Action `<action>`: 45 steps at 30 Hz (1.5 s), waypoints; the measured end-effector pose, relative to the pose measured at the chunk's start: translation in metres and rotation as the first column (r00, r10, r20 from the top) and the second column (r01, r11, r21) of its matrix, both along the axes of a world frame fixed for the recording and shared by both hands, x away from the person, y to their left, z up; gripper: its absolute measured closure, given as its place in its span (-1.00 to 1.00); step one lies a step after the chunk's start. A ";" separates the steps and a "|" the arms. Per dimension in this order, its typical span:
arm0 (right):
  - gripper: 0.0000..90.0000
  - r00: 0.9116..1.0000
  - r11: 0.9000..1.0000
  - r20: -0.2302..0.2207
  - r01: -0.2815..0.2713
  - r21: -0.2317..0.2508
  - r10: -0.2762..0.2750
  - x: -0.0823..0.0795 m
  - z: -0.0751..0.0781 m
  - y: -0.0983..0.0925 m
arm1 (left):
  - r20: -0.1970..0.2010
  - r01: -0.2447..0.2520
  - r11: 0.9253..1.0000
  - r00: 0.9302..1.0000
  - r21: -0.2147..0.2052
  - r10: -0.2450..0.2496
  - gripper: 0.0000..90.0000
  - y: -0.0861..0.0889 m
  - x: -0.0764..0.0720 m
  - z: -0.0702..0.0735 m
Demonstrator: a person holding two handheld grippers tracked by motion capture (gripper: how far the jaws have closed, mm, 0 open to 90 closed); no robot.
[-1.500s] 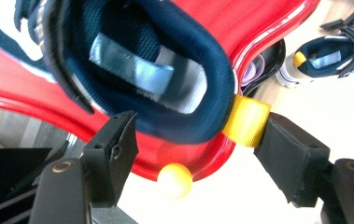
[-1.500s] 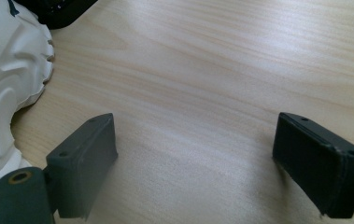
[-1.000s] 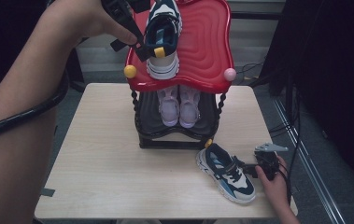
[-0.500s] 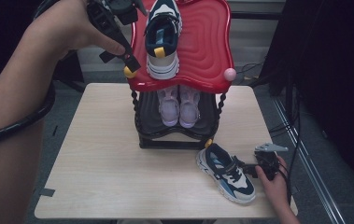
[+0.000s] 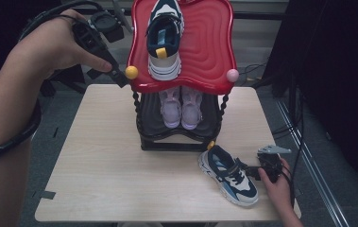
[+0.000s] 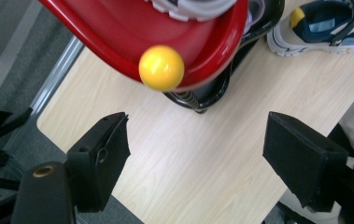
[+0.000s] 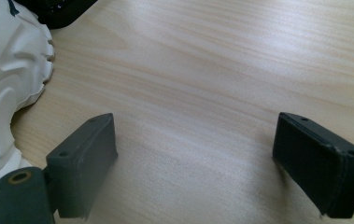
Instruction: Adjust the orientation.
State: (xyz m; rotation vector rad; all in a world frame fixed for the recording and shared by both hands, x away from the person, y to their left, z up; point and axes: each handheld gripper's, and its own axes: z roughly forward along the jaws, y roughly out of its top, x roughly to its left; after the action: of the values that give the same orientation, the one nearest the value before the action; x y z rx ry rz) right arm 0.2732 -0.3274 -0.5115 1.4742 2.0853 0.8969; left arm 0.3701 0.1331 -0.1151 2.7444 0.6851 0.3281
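**Sneakers going up on the red shelf: one is up, one is left**

Sneaker number one sits on top of the red shelf, on its left half, with its heel at the near edge. We judge that this part is done. Its twin, the second sneaker, lies on the table near the right corner, just in front of the black shelf below. That one is left to do. A pair of small pink shoes stands on the black shelf.

Our left gripper hangs to the left of the red shelf, close to the yellow ball on its corner. Its jaws stand wide apart and nothing is between them. Our right gripper rests low by the right side of the second sneaker. Its jaws are wide apart too, and they hold nothing.

From the high view we see both sneakers, both shelves and a pink ball on the right corner. The left gripper view looks down past the yellow ball and shows the table edge under the shelf. The right gripper view comes in very close: bare wood between the jaws, and the white sole at the left, not yet between them.
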 end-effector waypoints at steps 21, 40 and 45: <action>-0.72 1.000 1.000 0.001 -0.001 -0.002 0.001 0.000 0.000 0.000 | -0.060 -0.024 0.999 0.998 0.021 0.026 -0.50 0.010 -0.005 -0.029; -0.72 1.000 1.000 0.005 -0.005 -0.005 0.005 0.000 0.000 0.000 | -0.111 -0.037 0.999 0.993 0.023 0.040 -0.49 0.023 -0.015 -0.071; -0.72 1.000 1.000 0.005 -0.002 -0.002 0.002 0.000 0.000 0.000 | -0.120 -0.033 0.999 0.992 0.023 0.036 -0.49 0.026 -0.016 -0.080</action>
State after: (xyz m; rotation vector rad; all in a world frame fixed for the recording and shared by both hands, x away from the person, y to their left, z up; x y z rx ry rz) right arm 0.2730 -0.3275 -0.5116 1.4677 2.0837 0.8976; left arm 0.3538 0.1593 -0.1953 2.7928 0.7647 0.1797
